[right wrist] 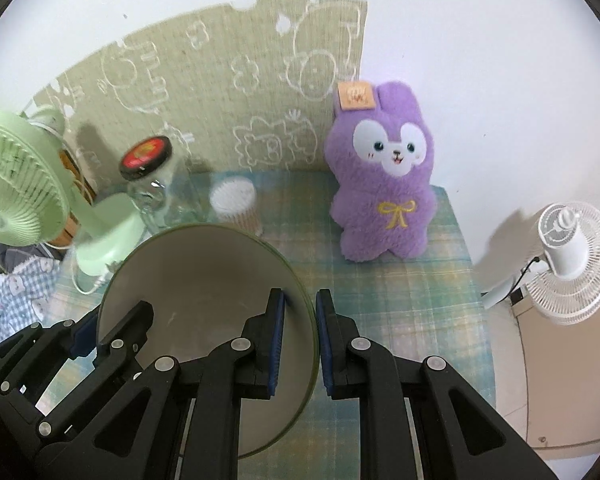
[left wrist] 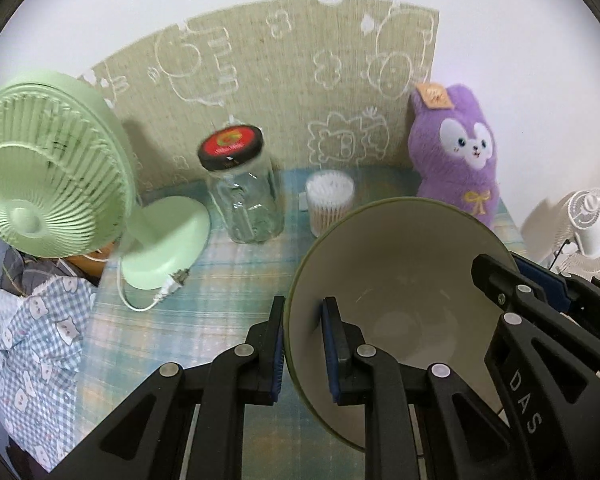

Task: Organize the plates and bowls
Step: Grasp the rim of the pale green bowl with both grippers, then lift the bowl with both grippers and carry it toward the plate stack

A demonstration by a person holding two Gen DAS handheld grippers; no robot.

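Note:
A bowl (left wrist: 400,280), cream inside with an olive-green outside, is held above the plaid tablecloth (left wrist: 220,280) by both grippers. My left gripper (left wrist: 304,344) is shut on the bowl's left rim, one finger inside and one outside. My right gripper (right wrist: 300,340) is shut on the right rim of the same bowl (right wrist: 204,280). In the left wrist view the right gripper (left wrist: 540,300) shows at the bowl's far side. In the right wrist view the left gripper (right wrist: 100,332) shows at the bowl's left edge. No plates are in view.
At the back of the table stand a green desk fan (left wrist: 52,168), a glass jar with a black-red lid (left wrist: 244,192), a cotton-swab tub (left wrist: 330,200) and a purple plush rabbit (right wrist: 384,184). A white fan (right wrist: 572,256) stands on the floor right. Checked cloth (left wrist: 40,340) lies at left.

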